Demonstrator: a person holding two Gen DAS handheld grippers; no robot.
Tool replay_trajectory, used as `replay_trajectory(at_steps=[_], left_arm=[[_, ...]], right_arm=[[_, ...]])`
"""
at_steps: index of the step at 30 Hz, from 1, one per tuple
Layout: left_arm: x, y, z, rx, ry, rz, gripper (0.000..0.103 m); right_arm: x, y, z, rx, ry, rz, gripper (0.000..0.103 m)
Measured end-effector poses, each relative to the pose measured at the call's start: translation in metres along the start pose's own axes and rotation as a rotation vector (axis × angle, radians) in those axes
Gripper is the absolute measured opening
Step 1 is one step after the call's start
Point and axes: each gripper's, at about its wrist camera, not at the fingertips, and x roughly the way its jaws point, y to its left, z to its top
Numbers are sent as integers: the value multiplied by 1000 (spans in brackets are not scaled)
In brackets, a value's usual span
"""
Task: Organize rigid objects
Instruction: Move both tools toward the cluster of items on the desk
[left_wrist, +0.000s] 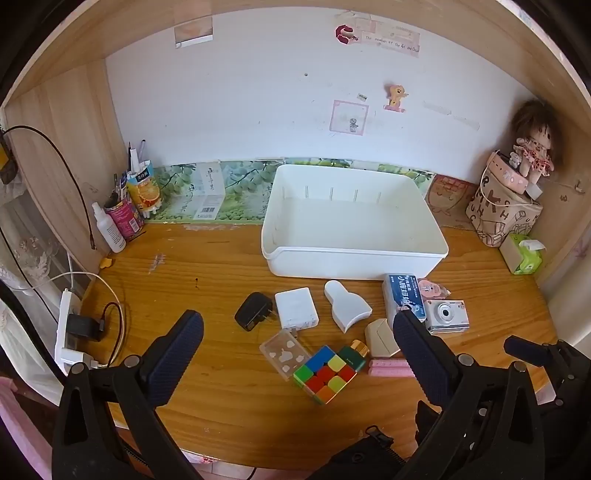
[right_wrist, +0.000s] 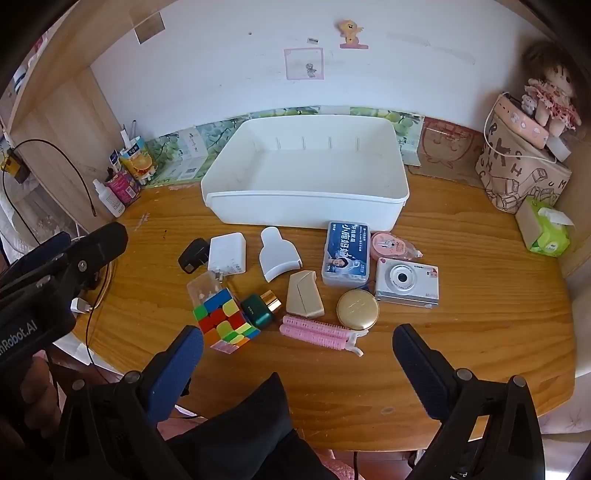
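An empty white bin (left_wrist: 354, 254) (right_wrist: 306, 206) stands at the back of the wooden desk. In front of it lie a black plug (left_wrist: 253, 311), a white charger (left_wrist: 295, 308), a white scoop (right_wrist: 277, 258), a clear case (left_wrist: 283, 352), a colour cube (right_wrist: 223, 319), a green bottle (right_wrist: 258, 308), a beige box (right_wrist: 304, 299), pink rollers (right_wrist: 317, 334), a gold compact (right_wrist: 357, 309), a blue box (right_wrist: 345, 253) and a silver camera (right_wrist: 406, 282). My left gripper (left_wrist: 297, 356) is open above the cube. My right gripper (right_wrist: 297, 363) is open near the front edge, empty.
A spray bottle (left_wrist: 109, 229) and pen cups (left_wrist: 127, 214) stand at the back left. A power strip with cables (left_wrist: 72, 328) lies at the left edge. A patterned bag with a doll (right_wrist: 524, 173) and a tissue pack (right_wrist: 546, 230) sit at the right.
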Motion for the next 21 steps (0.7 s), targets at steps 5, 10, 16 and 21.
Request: replay_trajectory(at_steps=[5, 10, 16, 21], left_arm=[[1, 4, 0, 6, 2, 0, 102], [-7, 23, -10, -14, -13, 0, 102], [-19, 10, -8, -1, -32, 9, 102], [-26, 13, -11, -6, -53, -10, 102]], right_arm=[[-2, 3, -3, -1, -4, -1, 103], [-7, 7, -5, 1, -12, 0, 103], [-15, 9, -9, 5, -24, -7, 103], [-21, 14, -13, -8, -38, -16, 103]])
